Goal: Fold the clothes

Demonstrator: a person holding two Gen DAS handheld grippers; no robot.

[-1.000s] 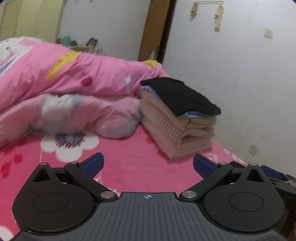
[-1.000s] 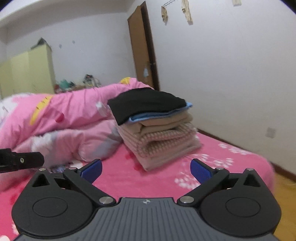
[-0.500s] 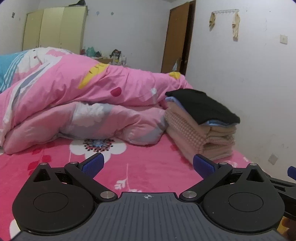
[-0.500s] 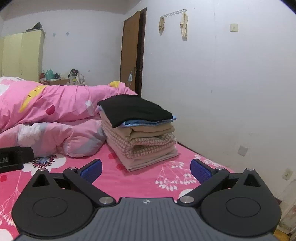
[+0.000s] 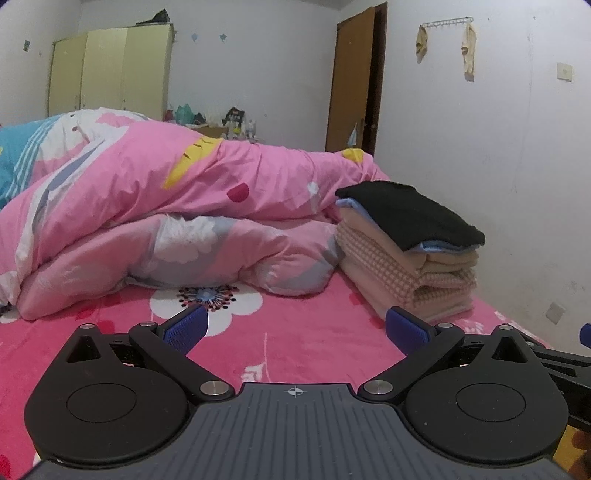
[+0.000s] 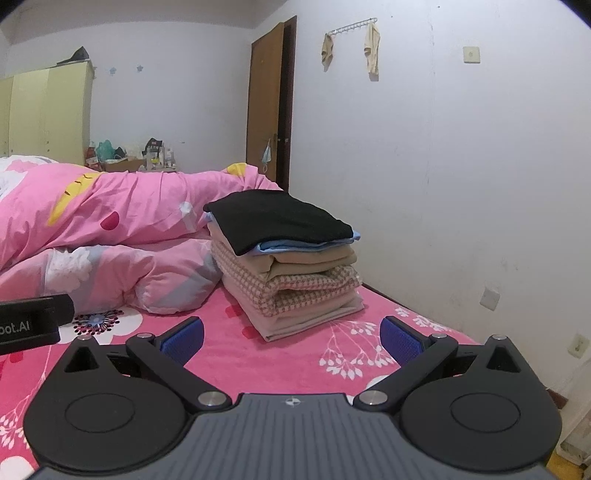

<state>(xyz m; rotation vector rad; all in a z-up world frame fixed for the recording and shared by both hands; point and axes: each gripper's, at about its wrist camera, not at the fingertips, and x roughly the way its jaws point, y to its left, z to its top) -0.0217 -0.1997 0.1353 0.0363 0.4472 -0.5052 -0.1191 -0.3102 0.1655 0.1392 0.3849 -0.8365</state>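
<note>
From the left wrist view, my left gripper [image 5: 295,326] hangs low over the bed [image 5: 295,343], its blue pads spread wide with nothing between them. The stack of folded clothes [image 5: 406,251] sits on the bed near its right edge, by the wall, pressed against the rumpled pink duvet [image 5: 166,206]. A black garment [image 5: 410,210] lies on top, a thin light-blue piece under it, then tan and checked pink layers. Everything I can see of the clothes already lies folded and squared. I see no loose garment on the sheet in this view. I judge the stack soft and limp, light piece by piece. The black top would slide off if nudged sideways, so I would pinch a layer at its folded edge facing me, not at the loose corners.

From the right wrist view, my right gripper [image 6: 291,338] is also spread wide and holds nothing. The stack [image 6: 291,266] stands ahead of it, near the bed's right edge, the black piece [image 6: 277,218] overhanging the blue one a little. The sheet is plush pink fleece with flowers, which I expect grips cloth and drags a little. The room is a bedroom: a white wall on the right, a brown door [image 6: 271,103], a pale yellow wardrobe [image 6: 48,110] in the far left corner, cloths hanging from a hook rail [image 6: 354,27].
</note>
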